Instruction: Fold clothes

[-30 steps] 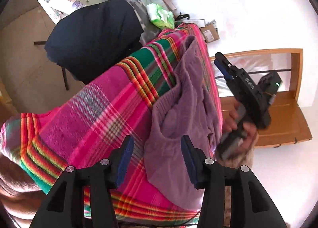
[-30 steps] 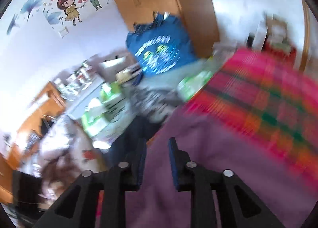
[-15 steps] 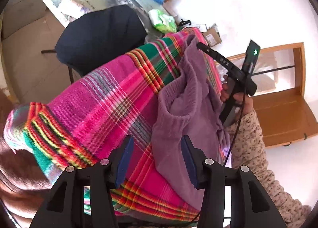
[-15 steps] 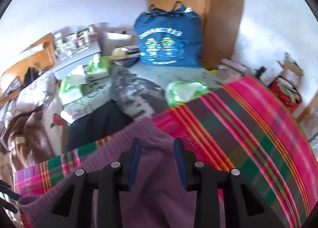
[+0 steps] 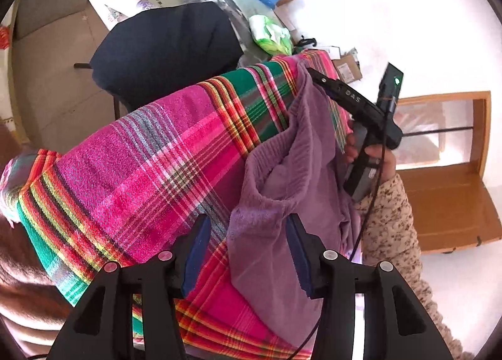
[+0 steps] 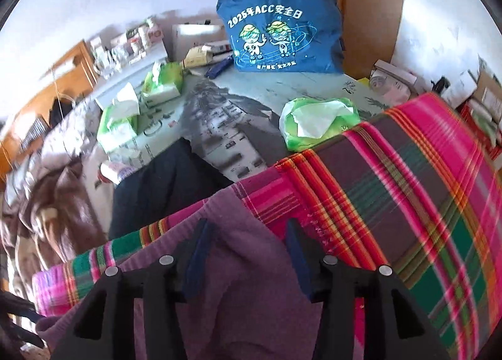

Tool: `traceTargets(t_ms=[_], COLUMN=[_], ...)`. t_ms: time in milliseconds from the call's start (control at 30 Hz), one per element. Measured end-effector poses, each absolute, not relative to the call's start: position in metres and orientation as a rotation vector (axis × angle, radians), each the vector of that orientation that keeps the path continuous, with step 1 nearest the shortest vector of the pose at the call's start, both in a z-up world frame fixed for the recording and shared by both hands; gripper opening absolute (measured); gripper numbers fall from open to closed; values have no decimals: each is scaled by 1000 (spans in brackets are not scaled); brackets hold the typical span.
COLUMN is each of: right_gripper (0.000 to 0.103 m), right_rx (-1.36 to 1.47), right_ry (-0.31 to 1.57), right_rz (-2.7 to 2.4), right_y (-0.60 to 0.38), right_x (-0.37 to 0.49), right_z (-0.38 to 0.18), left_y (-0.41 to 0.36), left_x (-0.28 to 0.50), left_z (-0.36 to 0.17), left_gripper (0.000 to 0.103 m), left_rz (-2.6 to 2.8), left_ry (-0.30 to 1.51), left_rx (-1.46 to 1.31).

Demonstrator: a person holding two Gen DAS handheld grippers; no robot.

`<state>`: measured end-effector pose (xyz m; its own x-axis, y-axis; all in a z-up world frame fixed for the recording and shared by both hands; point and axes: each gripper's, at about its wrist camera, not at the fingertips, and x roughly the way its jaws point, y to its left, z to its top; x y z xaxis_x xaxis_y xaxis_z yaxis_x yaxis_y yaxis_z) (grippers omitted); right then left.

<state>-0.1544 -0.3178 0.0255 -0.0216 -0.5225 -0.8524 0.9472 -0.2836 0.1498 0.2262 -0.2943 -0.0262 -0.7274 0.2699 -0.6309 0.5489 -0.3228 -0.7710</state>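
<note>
A: Item one, left gripper [image 5: 248, 253]. State?

B: Jaws spread, pads clear of cloth. The near end of the purple garment [image 5: 282, 197] lies between and under them, not pinched.

A: Item two, right gripper [image 6: 248, 253].

B: Jaws have just been opening and stand apart. The garment's far end sits between them, loose as far as I can judge. In the left view the same tool reaches that far corner, held by a hand [image 5: 370, 156] in a speckled sleeve [image 5: 392, 228].

A: Location of the garment?

B: Draped lengthwise on the plaid cloth [image 5: 141, 172], toward its right side, waistband gaping near the middle.

A: Handling note for the step?

B: Probably smoothing or re-gripping the ends. Best to take each end close to the edge, catching both layers, and to pull evenly so that the waistband flattens before any fold.

A: Items not verifiable?

B: What lies under the plaid cloth. The garment's right edge falls out of sight. Beyond it: a dark garment [image 5: 166, 46], tissue packs [image 6: 317, 121], a blue bag [image 6: 279, 27].
</note>
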Motion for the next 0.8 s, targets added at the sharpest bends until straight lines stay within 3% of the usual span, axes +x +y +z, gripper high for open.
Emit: traceTargets(t_ms=[133,167,200,300,400,467,800], right_gripper=[26,14,9,6,5,4,2], right_rx=[1063,1069,1075,1085,1085,1079,925], right_ry=[530,525,519,494,481,484,497], right_rz=[-1581,-1581,-1580,-1577,-1579,-1594,-1756], right_y=[-312,-310,-309,-305,-302,-301,-307], right_x=[-156,-157,-157,-159,-159,-158,-141], right_z=[24,24,23,22,22,22,56], left_y=[-291,-290,-289,-286,-282,-283,-292], left_x=[220,218,216,216,208,207,220], left_z=[-22,-21,-20,-17,-17,-18,-6], left_gripper=[51,51,51,45,19,11,9], left_rz=[-2128,-2122,-2119,-2103,-2090,-2068,-2059], left_ry=[1663,1649,1633,1582,1542,1532,1462], left_rx=[1054,1054,1055,1053,1056,1032,912])
